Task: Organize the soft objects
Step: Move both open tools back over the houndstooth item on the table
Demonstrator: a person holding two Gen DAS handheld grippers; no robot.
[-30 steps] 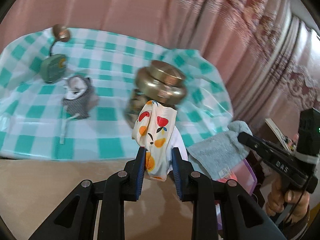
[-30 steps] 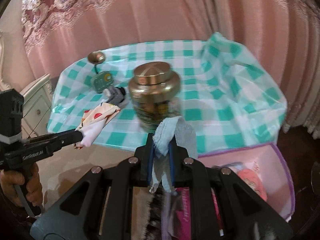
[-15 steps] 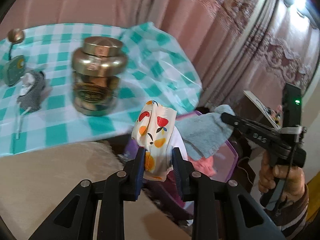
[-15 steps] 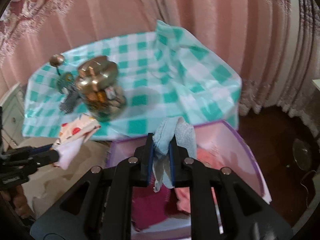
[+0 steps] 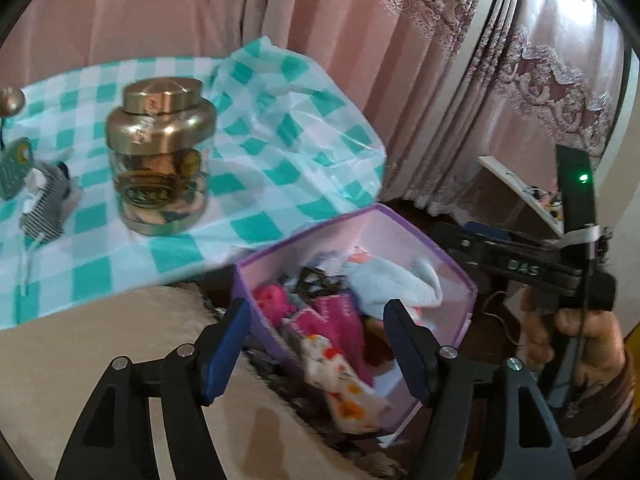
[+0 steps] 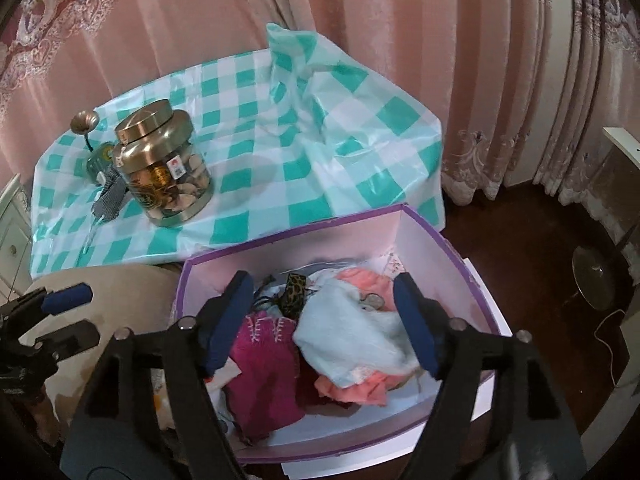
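Both grippers hang over the purple-rimmed box [image 6: 304, 236] with jaws spread wide, gripping nothing — left gripper [image 5: 320, 344], right gripper [image 6: 324, 320]. The fruit-print cloth [image 5: 340, 384] drapes the box's 6 o'clock edge; the pale blue towel [image 6: 352, 336] lies inside, toward 3 o'clock.

Brass-lidded jar [image 6: 162, 168] upright on checked tablecloth [image 6: 304, 168] (pink curtains [image 6: 360, 20] behind).
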